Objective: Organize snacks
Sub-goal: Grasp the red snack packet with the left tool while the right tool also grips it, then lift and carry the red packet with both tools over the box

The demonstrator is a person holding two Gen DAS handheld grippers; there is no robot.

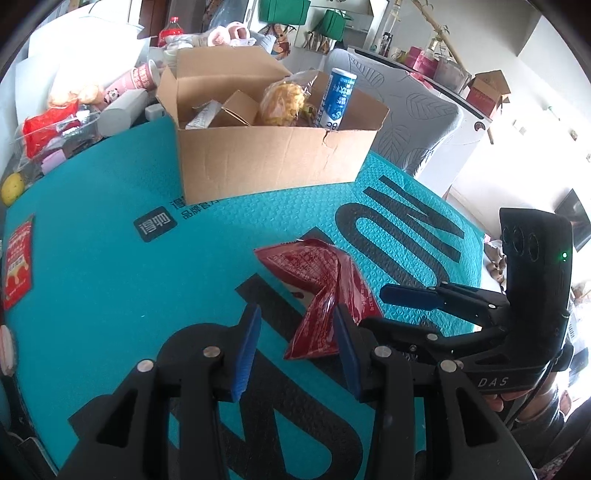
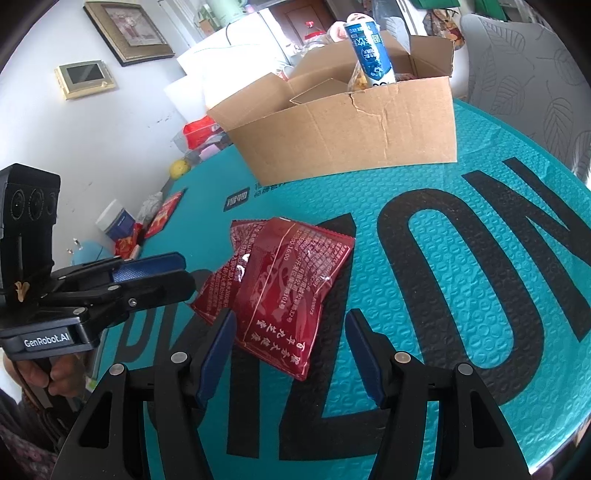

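Observation:
Two dark red snack packets (image 2: 284,291) lie overlapped on the teal mat (image 2: 461,332); they also show in the left wrist view (image 1: 325,291). My right gripper (image 2: 291,350) is open, its blue pads astride the near packet's lower end. My left gripper (image 1: 295,347) is open just left of the packets, its right pad at their edge. Each gripper shows in the other's view, the left one (image 2: 147,271) and the right one (image 1: 410,295). An open cardboard box (image 1: 273,162) stands behind, holding a blue tube (image 1: 338,99), a bag of yellow snacks (image 1: 282,103) and small cartons.
Clutter lies left of the box: red packets (image 1: 48,129), a pink cup (image 1: 142,77), a cola bottle (image 1: 170,31), a yellow ball (image 1: 13,188). A red card (image 1: 16,262) lies at the mat's left edge. A grey leaf-patterned chair (image 1: 413,129) stands behind the box.

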